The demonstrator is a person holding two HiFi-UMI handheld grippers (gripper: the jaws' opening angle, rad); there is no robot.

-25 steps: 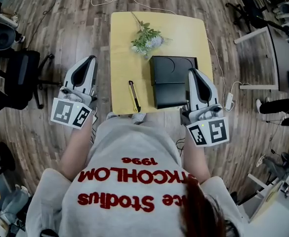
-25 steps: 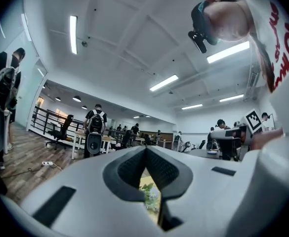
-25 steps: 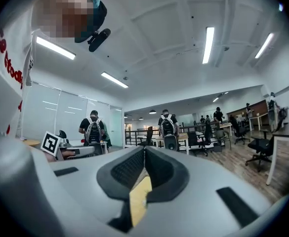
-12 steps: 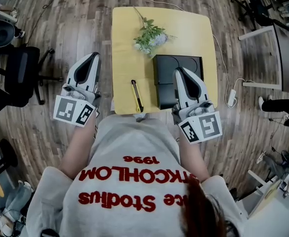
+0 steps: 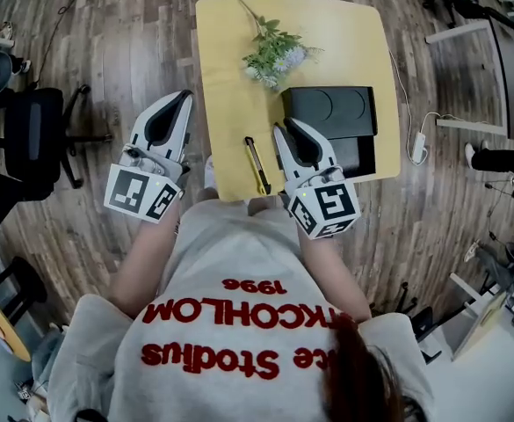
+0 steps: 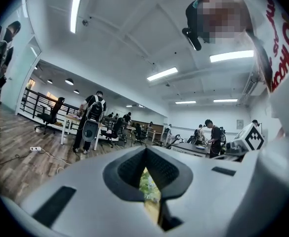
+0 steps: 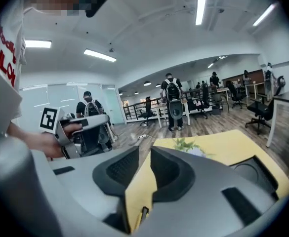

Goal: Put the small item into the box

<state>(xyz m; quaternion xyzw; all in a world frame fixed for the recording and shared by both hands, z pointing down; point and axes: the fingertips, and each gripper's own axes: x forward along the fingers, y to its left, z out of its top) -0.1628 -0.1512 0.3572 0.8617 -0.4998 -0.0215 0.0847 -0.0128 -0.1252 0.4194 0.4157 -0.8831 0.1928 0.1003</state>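
Open-plan office, desks [image 7: 191, 110], swivel chairs [image 7: 259, 113], strip lights [image 6: 76, 11]

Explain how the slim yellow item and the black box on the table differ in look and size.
The yellow item is thin and stick-like; the black box is broad and rectangular, much larger. The item is yellow with black parts; the box is all black. Both rest on the yellow table, apart from each other, the item left of the box.

left hand-held gripper [image 5: 184, 97]: jaws together, empty, held level | right hand-held gripper [image 5: 281, 131]: jaws just opening, nothing between, tipped slightly down
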